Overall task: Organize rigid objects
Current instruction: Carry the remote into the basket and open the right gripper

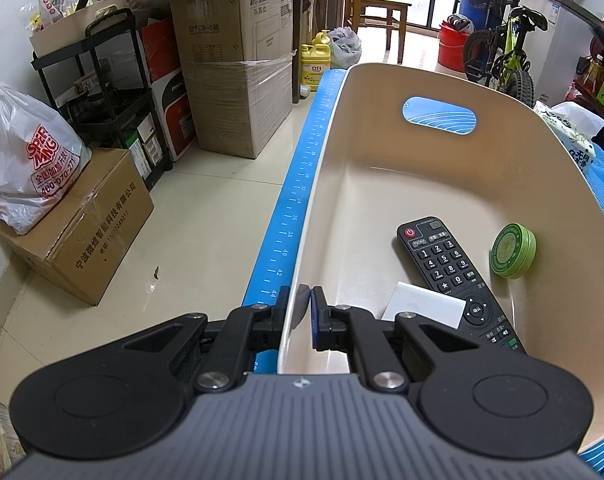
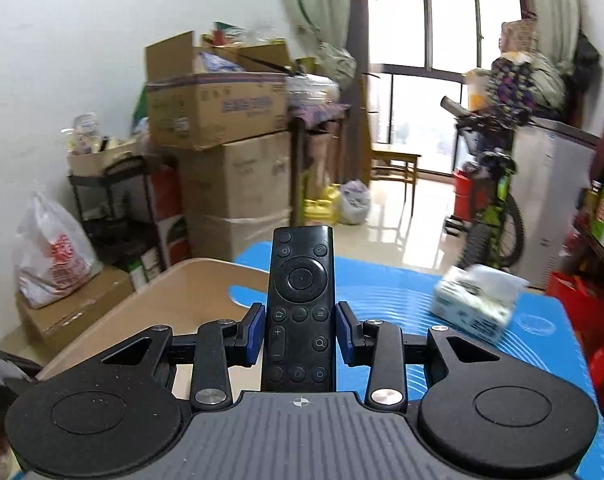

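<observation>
A beige plastic bin [image 1: 382, 92] stands on a blue mat [image 1: 302, 168]. My left gripper [image 1: 300, 312] is shut on the bin's left wall near its front corner. Inside the bin lie a black remote with number keys [image 1: 450, 268], a round green tin [image 1: 512, 250] leaning on the right wall, and a white flat card [image 1: 426, 308]. My right gripper [image 2: 301, 330] is shut on a slim black remote [image 2: 301, 304] and holds it in the air above the mat [image 2: 402, 296], to the right of the bin [image 2: 174, 300].
A white tissue pack [image 2: 476, 306] lies on the mat at the right; it also shows in the left wrist view [image 1: 570, 132]. Cardboard boxes [image 1: 234, 60], a black shelf cart [image 1: 102, 92], a plastic bag [image 1: 30, 164] and a bicycle [image 1: 506, 60] stand on the floor around the table.
</observation>
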Tool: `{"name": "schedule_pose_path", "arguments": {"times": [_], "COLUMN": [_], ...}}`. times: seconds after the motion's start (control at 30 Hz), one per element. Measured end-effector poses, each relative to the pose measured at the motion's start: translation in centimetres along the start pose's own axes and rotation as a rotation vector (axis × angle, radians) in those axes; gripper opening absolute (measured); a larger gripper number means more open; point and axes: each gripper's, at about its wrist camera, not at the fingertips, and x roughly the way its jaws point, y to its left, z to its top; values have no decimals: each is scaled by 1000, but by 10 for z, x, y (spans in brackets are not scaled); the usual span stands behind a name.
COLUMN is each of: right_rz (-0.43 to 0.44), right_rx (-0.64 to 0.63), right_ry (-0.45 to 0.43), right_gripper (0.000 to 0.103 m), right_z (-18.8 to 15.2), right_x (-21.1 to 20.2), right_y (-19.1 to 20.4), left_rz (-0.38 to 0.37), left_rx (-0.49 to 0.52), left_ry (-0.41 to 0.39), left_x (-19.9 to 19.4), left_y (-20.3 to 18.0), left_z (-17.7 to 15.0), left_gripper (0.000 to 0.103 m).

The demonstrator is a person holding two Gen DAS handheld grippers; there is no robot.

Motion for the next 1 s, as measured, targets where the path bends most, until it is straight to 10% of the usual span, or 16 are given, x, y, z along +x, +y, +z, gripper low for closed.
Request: {"name": "schedule_pose_path", "arguments": {"times": [1.0], "right_rz": [108], "right_rx": [-137], "right_ry": [492], "right_gripper": [43], "right_z": [-32], "right_x": [146], "right_y": [111], "left_rz": [-5], "left_rx": [7], "left_ry": [0], "left_x": [0], "left_y": [0], "left_z": [-1], "left_gripper": [10]}}
